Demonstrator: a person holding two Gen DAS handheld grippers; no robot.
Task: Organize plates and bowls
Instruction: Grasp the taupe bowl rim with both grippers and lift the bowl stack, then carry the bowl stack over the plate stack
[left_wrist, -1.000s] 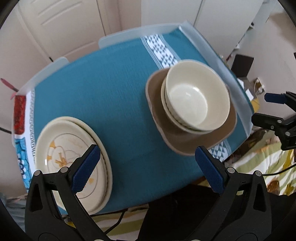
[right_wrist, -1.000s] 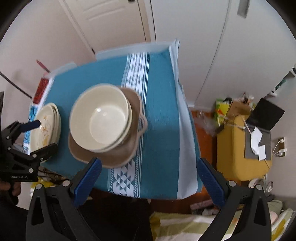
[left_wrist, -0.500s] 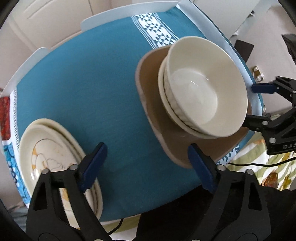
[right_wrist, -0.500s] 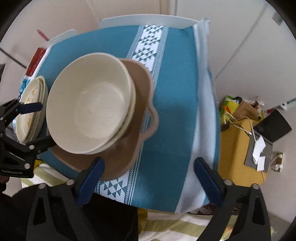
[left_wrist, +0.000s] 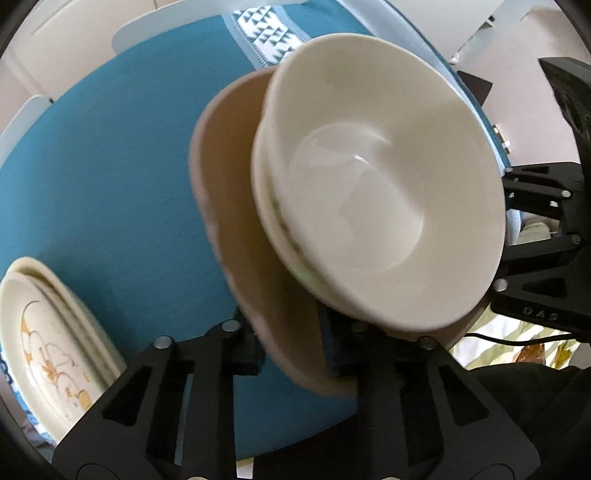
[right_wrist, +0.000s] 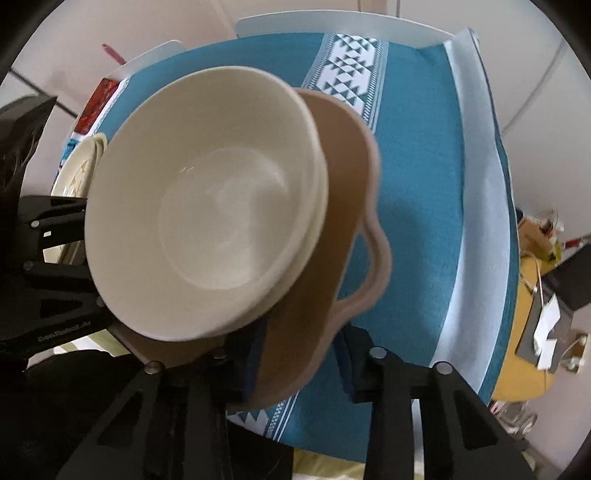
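Both grippers have just been closing. L gripper (left_wrist: 291, 354) and R gripper (right_wrist: 299, 358) each pinch the near rim of the tan dish (left_wrist: 229, 192) w/ cream bowls (left_wrist: 388, 192) stacked in it, at the table's (right_wrist: 424, 184) near edge. Step: two-handed grab. Next, probably: lift level, no tipping. Patterned plates (left_wrist: 48, 332) at near-left corner.

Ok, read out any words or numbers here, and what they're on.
"DAS": raised lettering on the right hand-held gripper body.
"GenRobot.AI": white print on the left hand-held gripper body, blurred, so uncertain.
No text on the brown plate or bowls; both jaws have just been closing on that plate's rim.
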